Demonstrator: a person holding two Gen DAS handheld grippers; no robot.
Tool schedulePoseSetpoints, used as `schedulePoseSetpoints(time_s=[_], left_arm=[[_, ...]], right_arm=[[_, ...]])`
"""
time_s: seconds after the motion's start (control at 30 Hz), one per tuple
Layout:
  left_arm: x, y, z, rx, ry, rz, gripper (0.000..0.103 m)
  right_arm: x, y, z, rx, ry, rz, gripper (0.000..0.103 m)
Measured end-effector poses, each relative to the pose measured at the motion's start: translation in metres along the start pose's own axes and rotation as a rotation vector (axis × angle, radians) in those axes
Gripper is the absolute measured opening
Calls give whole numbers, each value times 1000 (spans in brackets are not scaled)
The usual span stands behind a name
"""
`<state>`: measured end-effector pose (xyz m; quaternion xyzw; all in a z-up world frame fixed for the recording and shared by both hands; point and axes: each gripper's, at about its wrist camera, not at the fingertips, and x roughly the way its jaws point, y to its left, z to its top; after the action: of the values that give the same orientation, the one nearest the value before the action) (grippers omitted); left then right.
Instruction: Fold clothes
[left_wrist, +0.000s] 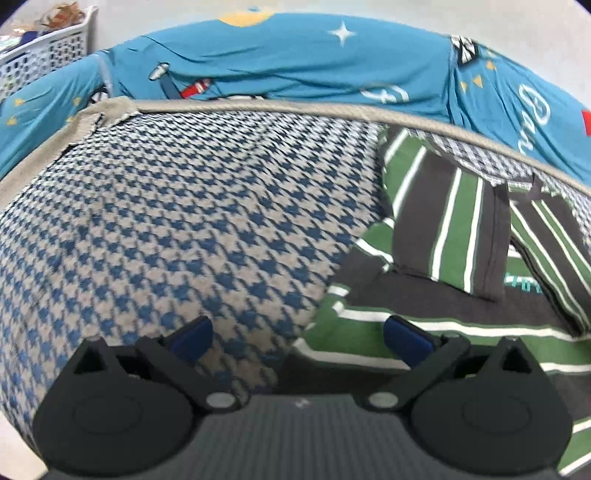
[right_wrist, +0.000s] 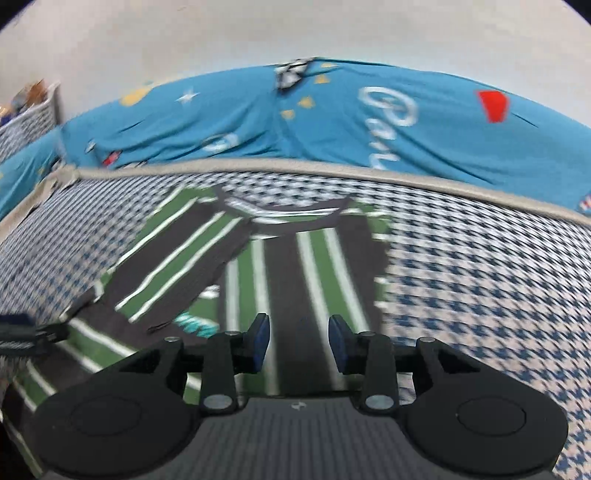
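Note:
A striped shirt (right_wrist: 288, 258) in green, dark grey and white lies flat on the houndstooth bed cover (right_wrist: 461, 295), collar toward the far edge. Its left sleeve (right_wrist: 177, 266) is folded across the chest. In the left wrist view the same shirt (left_wrist: 443, 266) fills the right side. My left gripper (left_wrist: 297, 338) is open wide above the shirt's left edge, with nothing between its blue pads. My right gripper (right_wrist: 299, 339) hovers over the lower middle of the shirt, its jaws partly apart and holding nothing. The left gripper's tip (right_wrist: 22, 332) shows at the left edge of the right wrist view.
A teal printed quilt (left_wrist: 295, 66) is bunched along the far side of the bed against a pale wall. A white laundry basket (left_wrist: 44, 48) with clothes stands at the far left. The bed cover's beige piped edge (left_wrist: 258, 107) runs along the far side.

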<state>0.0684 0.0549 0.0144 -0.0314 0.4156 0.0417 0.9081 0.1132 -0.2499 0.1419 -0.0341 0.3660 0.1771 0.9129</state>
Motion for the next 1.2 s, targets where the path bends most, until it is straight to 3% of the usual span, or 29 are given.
schedulePoseSetpoints(time_s=[0.33, 0.6, 0.8, 1.1, 1.2], left_arm=[[-6, -8, -1, 13, -17, -6, 103], [-3, -7, -7, 19, -5, -18, 103], [0, -6, -6, 14, 5, -29, 103], [-1, -8, -8, 14, 8, -33, 103], [0, -7, -6, 14, 6, -31, 103]], right_arm=[[12, -34, -12, 154, 38, -17, 39], [34, -43, -20, 185, 72, -31, 42], [42, -40, -26, 165, 45, -20, 42], [46, -36, -27, 157, 15, 2, 13], [44, -31, -26, 148, 5, 0, 11]])
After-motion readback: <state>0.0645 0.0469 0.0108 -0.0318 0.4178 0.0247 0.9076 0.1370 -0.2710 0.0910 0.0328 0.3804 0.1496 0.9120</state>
